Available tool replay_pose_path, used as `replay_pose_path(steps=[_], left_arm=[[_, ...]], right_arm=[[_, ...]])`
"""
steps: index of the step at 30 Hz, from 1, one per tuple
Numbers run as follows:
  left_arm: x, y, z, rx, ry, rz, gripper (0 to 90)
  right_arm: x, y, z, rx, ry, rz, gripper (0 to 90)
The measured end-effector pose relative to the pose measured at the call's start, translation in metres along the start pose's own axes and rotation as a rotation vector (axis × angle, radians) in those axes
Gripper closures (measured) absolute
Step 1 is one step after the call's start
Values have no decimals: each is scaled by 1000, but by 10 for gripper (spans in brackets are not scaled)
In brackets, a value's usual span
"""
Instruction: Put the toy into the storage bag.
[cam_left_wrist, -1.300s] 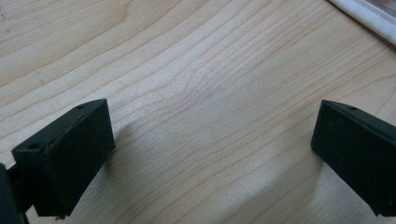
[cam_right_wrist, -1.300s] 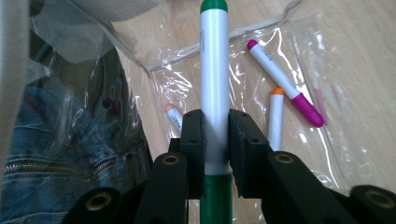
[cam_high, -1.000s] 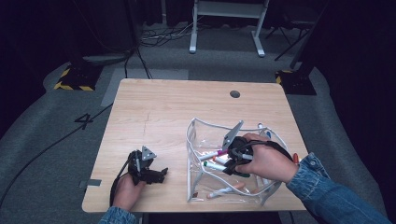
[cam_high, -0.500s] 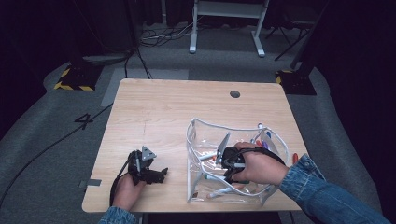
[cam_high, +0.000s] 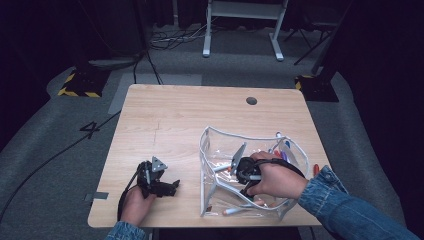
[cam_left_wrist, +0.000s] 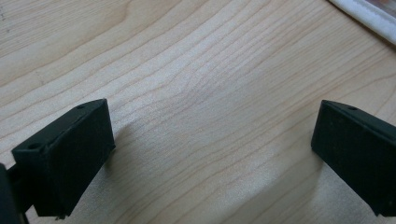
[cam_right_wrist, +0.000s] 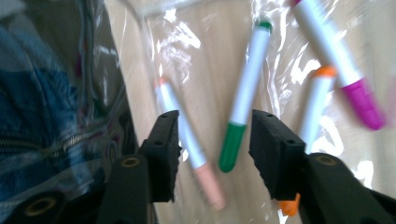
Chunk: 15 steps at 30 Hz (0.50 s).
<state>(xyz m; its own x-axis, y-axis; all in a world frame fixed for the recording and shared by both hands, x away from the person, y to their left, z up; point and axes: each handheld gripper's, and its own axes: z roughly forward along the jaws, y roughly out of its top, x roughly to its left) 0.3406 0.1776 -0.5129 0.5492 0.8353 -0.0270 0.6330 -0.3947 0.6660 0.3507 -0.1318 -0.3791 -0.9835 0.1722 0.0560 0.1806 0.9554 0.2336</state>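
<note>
While my right claw hung inside the clear pouch, its jaws had just been opening, nothing gripped, green marker beyond; left claw rested apart on the tabletop.

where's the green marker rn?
Right gripper view: green marker lies inside the clear pouch, between the pink marker and the orange marker.

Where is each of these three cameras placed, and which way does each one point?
High view: sits above the person's side, facing forward and down on the table; both forearms, left tool and right tool show.
Left gripper view: rides the left tool, facing bare tabletop between its open black jaws.
Right gripper view: rides the right tool, facing markers inside the clear pouch; a denim sleeve shows.
Shared: high and right gripper views both show the pouch.
</note>
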Motion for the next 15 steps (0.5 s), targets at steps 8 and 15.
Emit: replay_pose_path(steps=[8,15], left_arm=[[0,0,0,0,0,0,0],[0,0,0,1,0,0,0]], right_arm=[[-1,-9,-51,-165,-86,42,539],[-5,-33,-96,-261,-147,108,544]])
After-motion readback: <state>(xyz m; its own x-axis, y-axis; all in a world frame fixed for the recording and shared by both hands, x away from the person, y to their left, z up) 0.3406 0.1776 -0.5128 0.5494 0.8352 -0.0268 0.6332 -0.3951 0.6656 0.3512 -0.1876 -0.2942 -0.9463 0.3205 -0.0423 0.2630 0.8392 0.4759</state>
